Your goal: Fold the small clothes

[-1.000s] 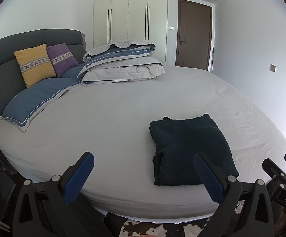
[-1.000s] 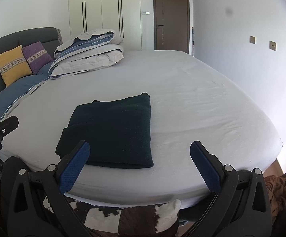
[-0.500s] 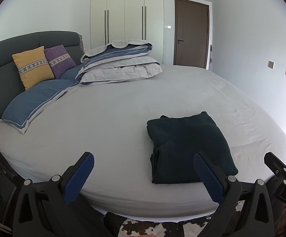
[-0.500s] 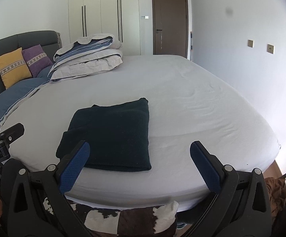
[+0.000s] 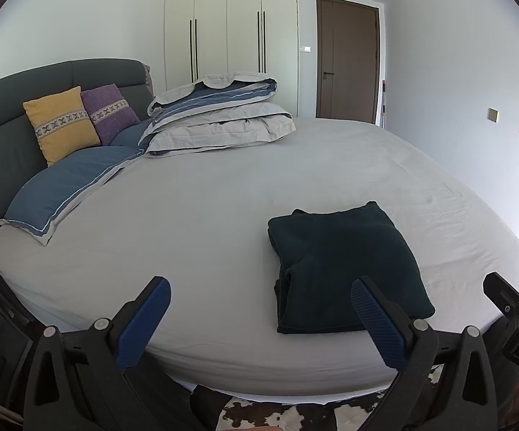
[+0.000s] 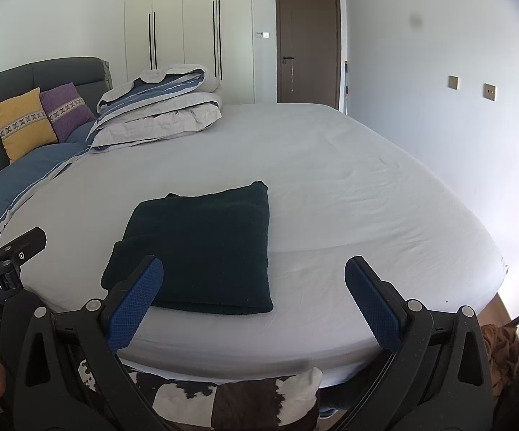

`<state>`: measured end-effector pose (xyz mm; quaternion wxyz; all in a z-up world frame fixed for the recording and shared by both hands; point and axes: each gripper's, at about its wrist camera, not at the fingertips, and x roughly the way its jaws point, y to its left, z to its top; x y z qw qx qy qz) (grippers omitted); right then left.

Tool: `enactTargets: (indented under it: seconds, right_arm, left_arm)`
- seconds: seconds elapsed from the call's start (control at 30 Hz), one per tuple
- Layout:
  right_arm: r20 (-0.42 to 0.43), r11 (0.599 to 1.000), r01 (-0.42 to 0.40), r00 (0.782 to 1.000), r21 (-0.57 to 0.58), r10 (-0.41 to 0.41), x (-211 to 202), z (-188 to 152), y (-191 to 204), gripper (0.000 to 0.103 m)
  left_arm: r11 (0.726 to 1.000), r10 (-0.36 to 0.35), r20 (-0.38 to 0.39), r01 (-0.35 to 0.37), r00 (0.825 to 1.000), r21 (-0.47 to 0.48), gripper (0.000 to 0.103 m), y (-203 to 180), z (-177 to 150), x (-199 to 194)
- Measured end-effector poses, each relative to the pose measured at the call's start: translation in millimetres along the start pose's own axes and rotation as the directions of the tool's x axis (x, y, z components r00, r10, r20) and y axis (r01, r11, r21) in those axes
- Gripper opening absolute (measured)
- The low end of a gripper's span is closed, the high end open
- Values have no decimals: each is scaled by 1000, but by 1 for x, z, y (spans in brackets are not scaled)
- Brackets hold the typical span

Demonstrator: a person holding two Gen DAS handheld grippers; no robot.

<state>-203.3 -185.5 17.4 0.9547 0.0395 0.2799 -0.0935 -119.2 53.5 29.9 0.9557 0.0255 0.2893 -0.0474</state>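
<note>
On the bed: a dark green garment (image 5: 345, 269) lies folded into a neat rectangle on the grey sheet, near the foot edge of the bed (image 5: 205, 215).
Garment's layers: stacked folds show along its left side in the left wrist view; the top surface is flat.
Left hand-held gripper (image 5: 259, 323): blue-padded fingers spread wide apart, holding nothing, hanging off the foot of the bed, just short of the garment's near left corner.
Right hand-held gripper (image 6: 254, 298): likewise spread wide and empty, off the foot of the bed, its left pad in front of the garment's near corner.
Toward the head of the bed: a folded duvet (image 5: 216, 115), a blue pillow (image 5: 69, 183), a yellow cushion (image 5: 60, 124) and a purple cushion (image 5: 108, 111) against the dark headboard.
Below the foot of the bed: a cowhide rug (image 6: 234, 402).
</note>
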Motion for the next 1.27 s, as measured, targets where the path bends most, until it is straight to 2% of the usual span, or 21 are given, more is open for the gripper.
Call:
enactTargets:
  seconds: [1.27]
  right_arm:
    - [-14, 1000, -18, 1000, -14, 17, 1, -1, 4, 103]
  left_arm:
    - [1000, -4, 0, 4, 1000, 11, 103, 2, -3, 4]
